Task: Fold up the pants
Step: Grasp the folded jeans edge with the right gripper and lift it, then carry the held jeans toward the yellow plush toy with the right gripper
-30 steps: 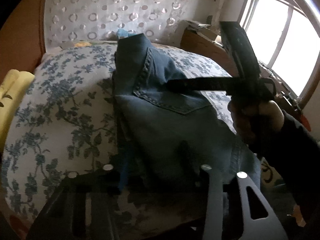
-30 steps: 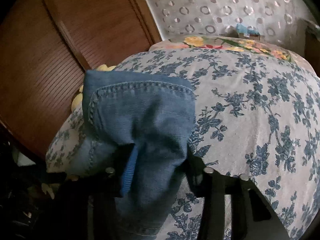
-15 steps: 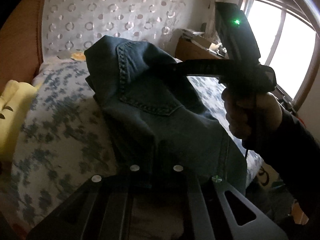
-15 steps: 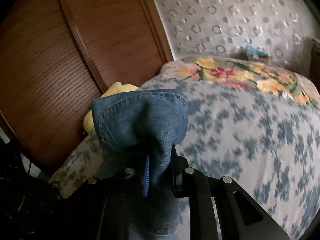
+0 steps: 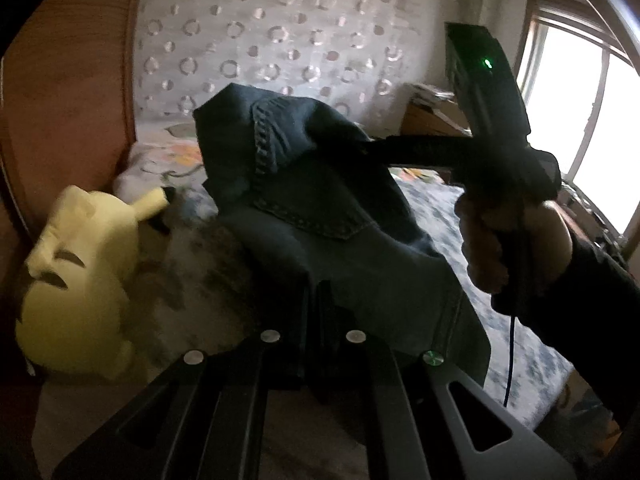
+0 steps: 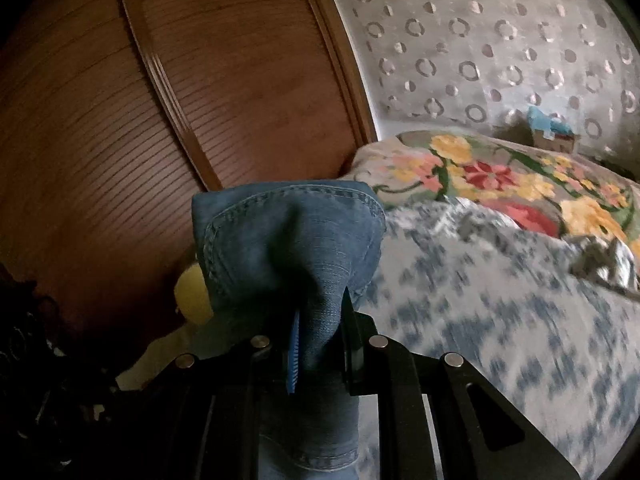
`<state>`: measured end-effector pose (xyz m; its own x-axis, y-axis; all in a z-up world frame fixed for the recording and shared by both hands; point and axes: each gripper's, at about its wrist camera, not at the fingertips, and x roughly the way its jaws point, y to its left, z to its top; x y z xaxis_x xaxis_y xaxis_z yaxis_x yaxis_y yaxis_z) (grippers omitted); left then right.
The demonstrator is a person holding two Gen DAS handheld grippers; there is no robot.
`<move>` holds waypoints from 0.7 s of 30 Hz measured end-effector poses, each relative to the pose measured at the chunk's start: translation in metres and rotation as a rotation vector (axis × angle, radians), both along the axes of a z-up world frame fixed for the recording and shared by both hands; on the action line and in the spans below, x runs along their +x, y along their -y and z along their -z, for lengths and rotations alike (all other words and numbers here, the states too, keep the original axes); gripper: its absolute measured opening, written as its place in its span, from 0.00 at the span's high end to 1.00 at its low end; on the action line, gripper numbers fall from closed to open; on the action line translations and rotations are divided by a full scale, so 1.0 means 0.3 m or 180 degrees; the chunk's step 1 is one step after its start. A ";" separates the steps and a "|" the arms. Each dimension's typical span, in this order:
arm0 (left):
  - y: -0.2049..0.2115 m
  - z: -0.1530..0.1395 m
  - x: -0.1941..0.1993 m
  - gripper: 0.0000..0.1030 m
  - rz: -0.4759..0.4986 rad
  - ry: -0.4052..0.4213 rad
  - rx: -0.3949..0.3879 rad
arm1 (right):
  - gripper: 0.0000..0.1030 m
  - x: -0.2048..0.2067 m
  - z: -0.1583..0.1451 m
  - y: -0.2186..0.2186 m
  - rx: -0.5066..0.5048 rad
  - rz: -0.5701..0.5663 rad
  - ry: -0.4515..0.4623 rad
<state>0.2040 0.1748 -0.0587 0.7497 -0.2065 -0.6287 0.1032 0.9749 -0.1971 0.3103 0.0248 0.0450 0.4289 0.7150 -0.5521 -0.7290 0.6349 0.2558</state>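
Observation:
The blue denim pants hang lifted above the bed, back pocket facing the left wrist camera. My left gripper is shut on the pants' near edge, fabric pinched between its jaws. In the left wrist view the right gripper reaches in from the right, held by a hand, and pinches the upper part of the pants. In the right wrist view the pants bunch up in front of the right gripper, which is shut on a fold of denim.
The bed has a blue floral cover, with a bright flowered blanket at its head. A yellow plush toy sits at the bed's left. A wooden wardrobe stands on the left; a window on the right.
Both grippers closed on the pants and lifted them off the bed, up and toward the head of the bed. The plush toy has come into the left view.

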 end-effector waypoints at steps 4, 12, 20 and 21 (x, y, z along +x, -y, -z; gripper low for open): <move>-0.110 -0.003 0.123 0.96 -0.0118 -0.0042 0.0128 | 0.85 0.105 0.047 -0.087 0.0089 0.0204 -0.0110; -0.213 0.002 0.328 0.96 -0.0175 -0.0142 0.0345 | 0.85 0.250 0.156 -0.167 0.0279 0.0789 -0.0295; -0.235 0.044 0.446 0.96 -0.0069 -0.0303 0.0525 | 0.70 0.271 0.219 -0.155 0.0050 0.0937 -0.0435; -0.223 0.043 0.441 0.96 -0.0048 -0.0305 0.0553 | 0.68 0.274 0.222 -0.152 -0.0057 0.0929 -0.0401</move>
<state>0.3364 0.2418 -0.0715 0.6869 -0.0779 -0.7225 0.0772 0.9964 -0.0340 0.3924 0.0705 -0.0216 0.5421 0.5615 -0.6252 -0.4787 0.8178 0.3194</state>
